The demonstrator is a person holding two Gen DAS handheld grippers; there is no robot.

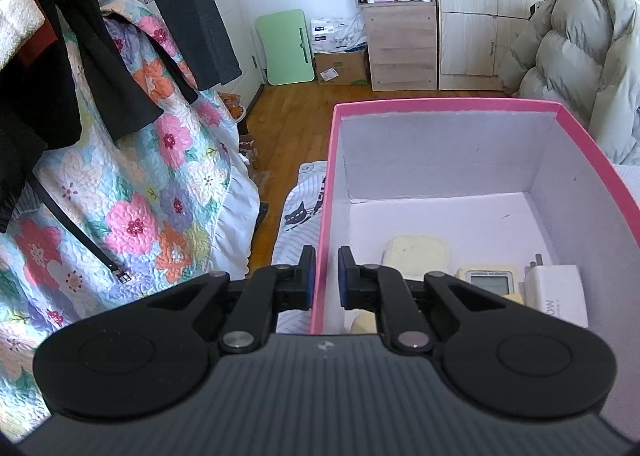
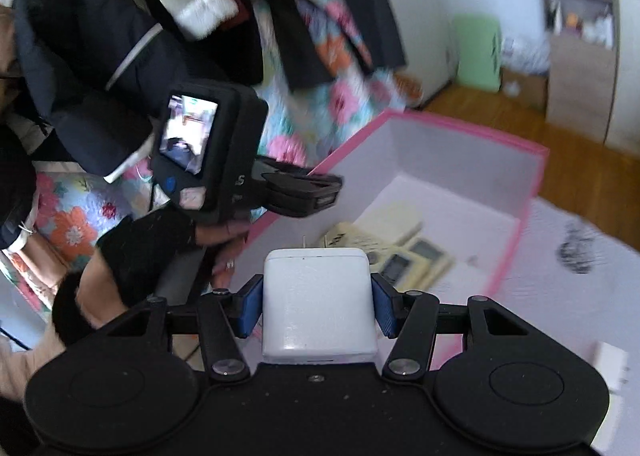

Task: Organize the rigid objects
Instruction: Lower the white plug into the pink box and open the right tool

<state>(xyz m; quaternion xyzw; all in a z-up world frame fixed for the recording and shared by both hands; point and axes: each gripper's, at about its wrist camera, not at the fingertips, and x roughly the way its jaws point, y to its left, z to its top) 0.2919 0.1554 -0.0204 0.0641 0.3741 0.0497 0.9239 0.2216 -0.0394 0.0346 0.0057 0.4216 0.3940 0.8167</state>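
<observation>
- The left gripper (image 1: 325, 276) sits at the left wall of the pink box (image 1: 440, 106), one finger outside the wall and one inside. The jaws are nearly pressed together on that cardboard wall, and I judge the pinch is there to steady the box while the other hand loads it.
- In the right wrist view the same tool shows from the side, clamped on the box's pink rim, with the person's gloved hand (image 2: 160, 244) wrapped around its handle below the camera.
- Inside the box, along the near side, lie a cream-coloured case (image 1: 416, 256), a cream remote with a grey screen (image 1: 488, 282) and a white plug-in charger (image 1: 558, 296) with its prongs pointing away. They are packed side by side, which leaves the far floor of the box free.
- The right gripper (image 2: 318, 308) pinches a white charger block (image 2: 318, 300) by its two flat sides, blue pads (image 2: 251, 308) tight against it, jaws spread about halfway to fit its width. It hangs over the near corner of the box, its prongs pointing away from the camera, so it probably goes in next.
- A white object (image 2: 608, 366) lies on the bedsheet outside the box, too blurred to name.
</observation>
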